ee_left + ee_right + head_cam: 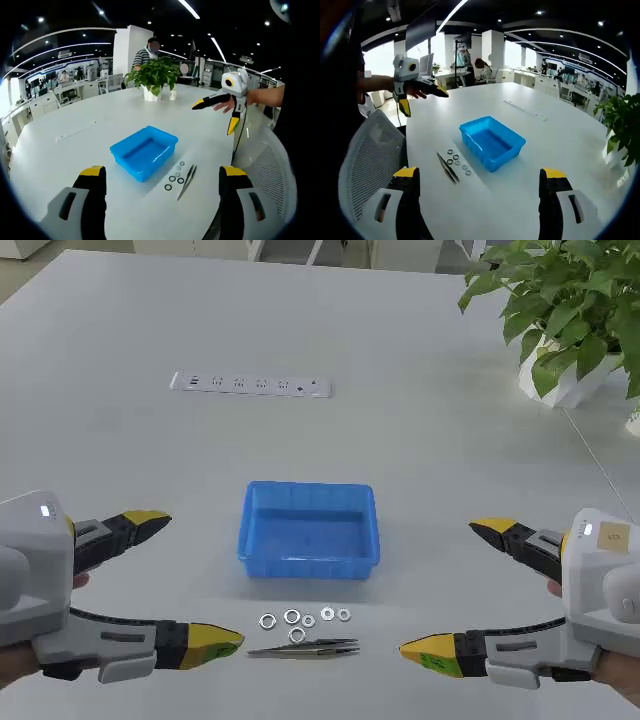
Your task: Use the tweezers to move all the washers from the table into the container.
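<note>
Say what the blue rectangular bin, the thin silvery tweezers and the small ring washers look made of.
The blue rectangular bin looks like moulded plastic, slightly glossy: even saturated colour, rounded rim, soft highlights. The thin silvery tweezers are probably steel, going by their grey metallic sheen. The small ring washers are likely metal, pale and silvery with glints; they are too small to tell the finish.

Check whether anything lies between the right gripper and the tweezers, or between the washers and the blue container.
Nothing visible does. Only bare table lies between the open right gripper and the tweezers, and between the washers and the container just beyond them.
</note>
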The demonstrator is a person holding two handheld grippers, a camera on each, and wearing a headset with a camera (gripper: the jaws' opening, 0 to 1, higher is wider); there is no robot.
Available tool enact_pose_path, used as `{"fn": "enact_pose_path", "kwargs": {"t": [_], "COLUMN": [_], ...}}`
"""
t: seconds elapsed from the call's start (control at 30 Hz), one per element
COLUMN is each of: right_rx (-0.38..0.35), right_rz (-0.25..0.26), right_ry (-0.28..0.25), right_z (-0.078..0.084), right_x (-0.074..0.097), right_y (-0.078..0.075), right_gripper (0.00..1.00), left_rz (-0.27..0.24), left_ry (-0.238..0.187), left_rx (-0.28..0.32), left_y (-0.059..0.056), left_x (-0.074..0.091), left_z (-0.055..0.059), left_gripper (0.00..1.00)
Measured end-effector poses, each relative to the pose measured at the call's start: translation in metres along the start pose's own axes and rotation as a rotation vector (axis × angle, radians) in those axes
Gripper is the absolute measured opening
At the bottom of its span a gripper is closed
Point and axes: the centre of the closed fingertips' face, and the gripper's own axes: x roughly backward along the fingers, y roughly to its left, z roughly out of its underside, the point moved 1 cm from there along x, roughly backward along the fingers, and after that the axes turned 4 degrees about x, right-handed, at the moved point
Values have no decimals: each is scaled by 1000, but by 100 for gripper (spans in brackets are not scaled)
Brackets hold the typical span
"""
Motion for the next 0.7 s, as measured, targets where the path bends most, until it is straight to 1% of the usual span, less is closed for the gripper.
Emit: {"fn": "enact_pose_path", "kwargs": {"t": [0.33, 0.7], "right_rx": [-5, -2], "right_rz": [4, 6], "right_ry": [6, 5], "right_z": [3, 2], "right_x": [0, 1], "right_y": [-1, -3], "right_gripper": [100, 100], "left_rz": [2, 6], "left_ry": [5, 9], "left_rx": [-4, -13], "left_y": [1, 0], "left_x": [-2, -5], "left_z": [0, -3], "left_gripper": [99, 99]}}
